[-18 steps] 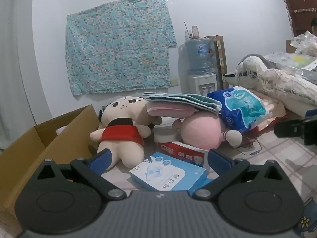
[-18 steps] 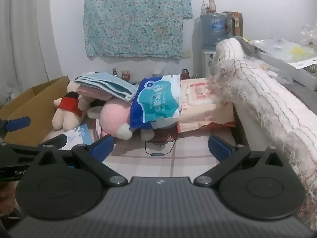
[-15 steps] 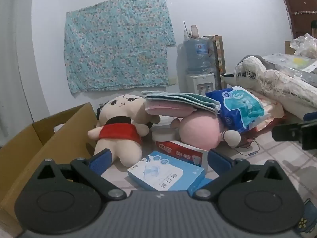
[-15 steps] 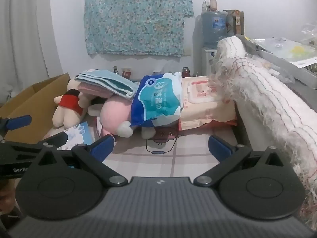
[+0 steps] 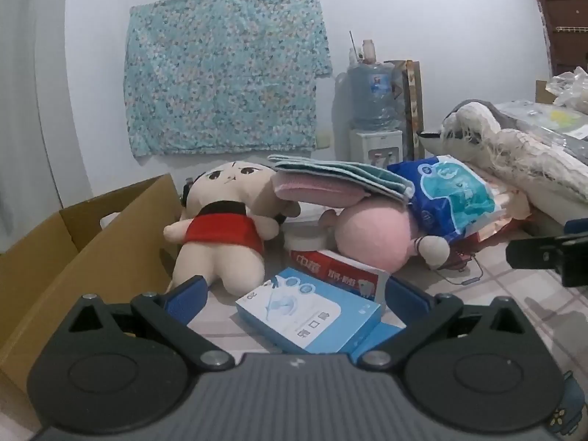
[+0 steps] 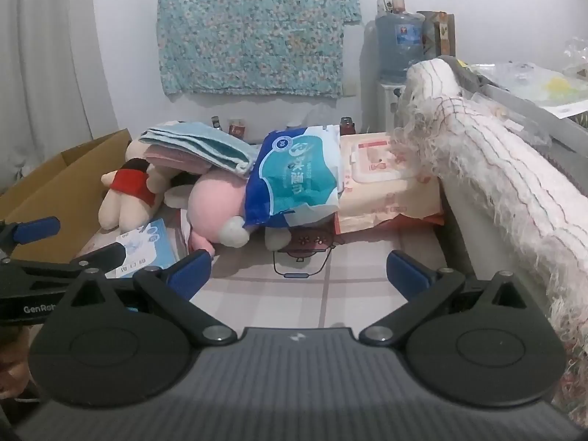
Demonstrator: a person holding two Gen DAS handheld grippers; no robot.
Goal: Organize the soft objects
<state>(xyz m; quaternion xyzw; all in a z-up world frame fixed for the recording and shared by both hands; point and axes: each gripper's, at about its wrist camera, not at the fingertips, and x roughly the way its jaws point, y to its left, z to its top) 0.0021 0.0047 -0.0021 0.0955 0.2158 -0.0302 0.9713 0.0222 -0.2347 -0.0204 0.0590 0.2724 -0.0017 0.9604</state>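
Both views closer to pile than half second before; pink plush (image 5: 371,237) looms larger, nothing in pile shifted. Left tool (image 5: 294,296) released, jaws wide, blue box (image 5: 308,319) between tips, untouched. Right tool (image 6: 297,272) released, empty, over tiled floor (image 6: 294,294). Two plush toys: red-dressed doll (image 5: 220,231) left of pink plush. Two folded towels (image 5: 341,180) on top of it, blue wipes pack (image 6: 297,176) leaning at right. Pink plush head hidden. Cardboard box (image 5: 73,264) far left, cut off.

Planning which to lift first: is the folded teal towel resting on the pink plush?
Touching. The right wrist view shows the teal towel lying directly on the pink plush, no gap.
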